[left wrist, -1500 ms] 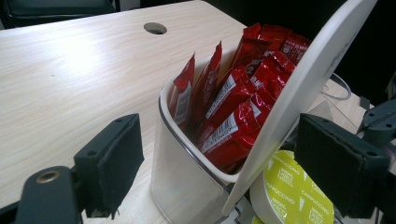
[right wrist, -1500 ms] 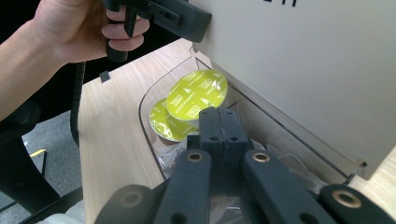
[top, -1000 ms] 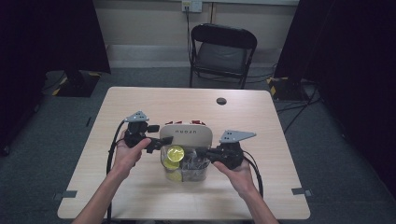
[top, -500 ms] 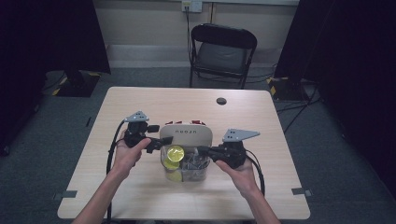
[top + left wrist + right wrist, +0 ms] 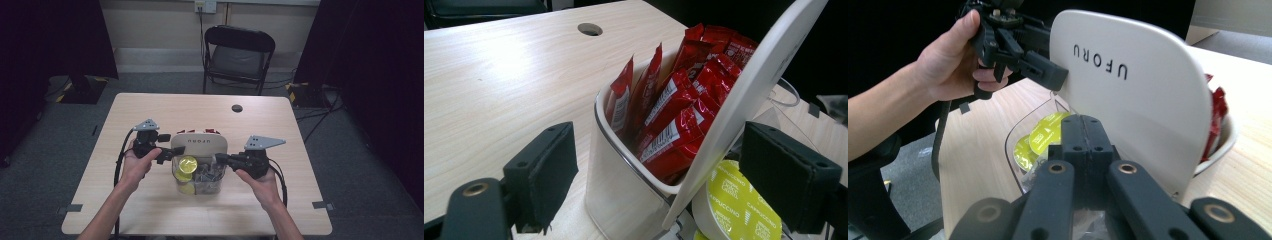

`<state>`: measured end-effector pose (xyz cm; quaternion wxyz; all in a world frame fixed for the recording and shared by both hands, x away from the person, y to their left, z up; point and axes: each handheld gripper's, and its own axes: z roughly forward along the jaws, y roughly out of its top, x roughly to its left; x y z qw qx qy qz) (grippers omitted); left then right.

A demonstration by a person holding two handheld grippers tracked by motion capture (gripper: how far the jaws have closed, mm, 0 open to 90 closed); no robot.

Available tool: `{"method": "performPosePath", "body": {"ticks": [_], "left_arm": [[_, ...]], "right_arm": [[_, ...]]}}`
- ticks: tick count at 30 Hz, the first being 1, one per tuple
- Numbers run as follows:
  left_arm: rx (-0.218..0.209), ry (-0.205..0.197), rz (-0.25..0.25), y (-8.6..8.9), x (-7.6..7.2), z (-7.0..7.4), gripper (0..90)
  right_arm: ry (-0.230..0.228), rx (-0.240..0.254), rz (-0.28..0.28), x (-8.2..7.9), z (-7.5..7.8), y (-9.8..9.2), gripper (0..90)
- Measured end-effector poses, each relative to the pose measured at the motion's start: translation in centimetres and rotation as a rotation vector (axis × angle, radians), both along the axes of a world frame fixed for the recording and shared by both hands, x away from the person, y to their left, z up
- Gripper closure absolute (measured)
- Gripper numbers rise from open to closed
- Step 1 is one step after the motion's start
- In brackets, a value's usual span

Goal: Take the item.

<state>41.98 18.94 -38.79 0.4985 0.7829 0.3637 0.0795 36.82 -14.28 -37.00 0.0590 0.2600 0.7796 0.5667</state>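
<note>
One clear box (image 5: 198, 172) stands on the counter (image 5: 150, 107), near the middle and a bit closer to the near edge. It has two parts. The part toward the far edge is full of red packets (image 5: 676, 107); they stand up close together, and I cannot count them all. The part toward the near edge holds yellow-green coffee pods (image 5: 187, 163). From above I can see about two or three of them, with some clear wrappers beside them.

One white lid (image 5: 1135, 95) with the letters UFORU stands up on its edge between the two parts. It leans over the pods.

There are two tongs, one in each hand. The left tongs (image 5: 167, 152) are at the left side of the box. Their two black pads (image 5: 546, 170) stand wide apart, with the box corner and the lid's edge between them. The pads do not press on anything, so these tongs are open. In the right tongs' own view, one left pad sits right at the lid's edge.

The right tongs (image 5: 222, 159) are at the right side of the box, low by the lid. Their two jaws are pressed tight together with nothing between them.

One small dark hole (image 5: 237, 108) sits in the counter near the far edge. One black folding chair (image 5: 239, 57) stands on the floor past that edge.
</note>
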Motion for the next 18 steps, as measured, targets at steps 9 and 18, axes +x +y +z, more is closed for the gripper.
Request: {"method": "performPosePath", "body": {"ticks": [9,18], "left_arm": [[0.001,0.000,-0.002,0.0,0.0,0.0,15.2],[-0.001,0.000,0.000,0.0,0.0,0.0,15.2]], "right_arm": [[-0.011,0.015,-0.016,0.0,0.6,-0.9,90.0],[-0.021,0.025,-0.031,0.0,1.0,-1.6,90.0]]}}
